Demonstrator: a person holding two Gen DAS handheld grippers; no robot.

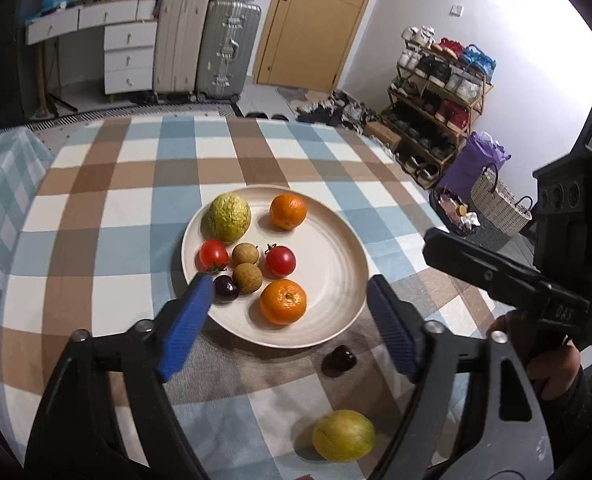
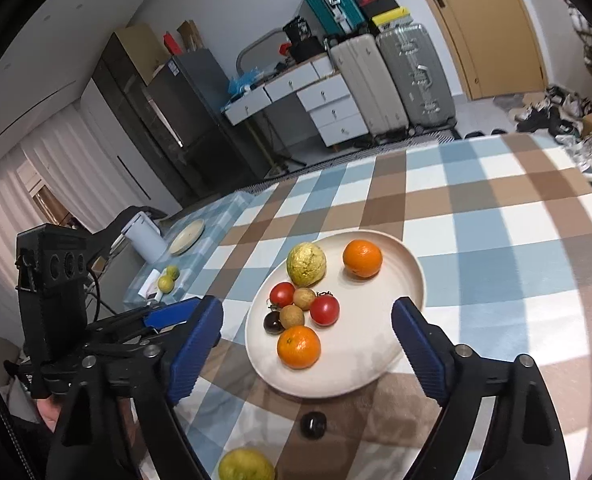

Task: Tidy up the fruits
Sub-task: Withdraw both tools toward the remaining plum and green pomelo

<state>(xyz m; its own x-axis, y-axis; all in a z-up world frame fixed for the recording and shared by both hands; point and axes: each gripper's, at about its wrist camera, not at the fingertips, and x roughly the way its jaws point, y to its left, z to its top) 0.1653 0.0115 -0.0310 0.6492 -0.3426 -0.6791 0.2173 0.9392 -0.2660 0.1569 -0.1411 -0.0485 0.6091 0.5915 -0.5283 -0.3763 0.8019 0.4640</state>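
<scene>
on the checked tablecloth (image 1: 107, 216) sits 1 wide cream plate (image 1: 336, 248), and it carries 8 fruits. at the plate's far rim, a wrinkled yellow-green fruit (image 1: 229, 218) sits beside an orange (image 1: 287, 211). in the middle, 2 red tomatoes (image 1: 280, 261) flank 2 small brown longans (image 1: 245, 255), the longans touching each other. towards the near rim there's a second orange (image 1: 283, 301), and a dark purple fruit (image 1: 225, 288) just beside the nearer longan.

2 fruits are off the plate, on the cloth: a dark fruit (image 1: 339, 359) just beyond the plate's near rim, and a smooth yellow-green fruit (image 1: 344, 435) closer to the table's near edge.

the left gripper (image 1: 289, 322) hovers over the plate's near rim, blue pads spread wide, nothing between them but the view of the plate. same story for the right gripper (image 2: 308, 348), jaws standing well apart and gripping nothing, framing the near orange from above. its black body also shows at the right edge of the left wrist view, with a hand (image 1: 552, 368) under it.

on the side table (image 2: 215, 216) to the left, another pale plate (image 2: 187, 236) lies bare, with 2 small yellow-green fruits (image 2: 168, 279) near it.
</scene>
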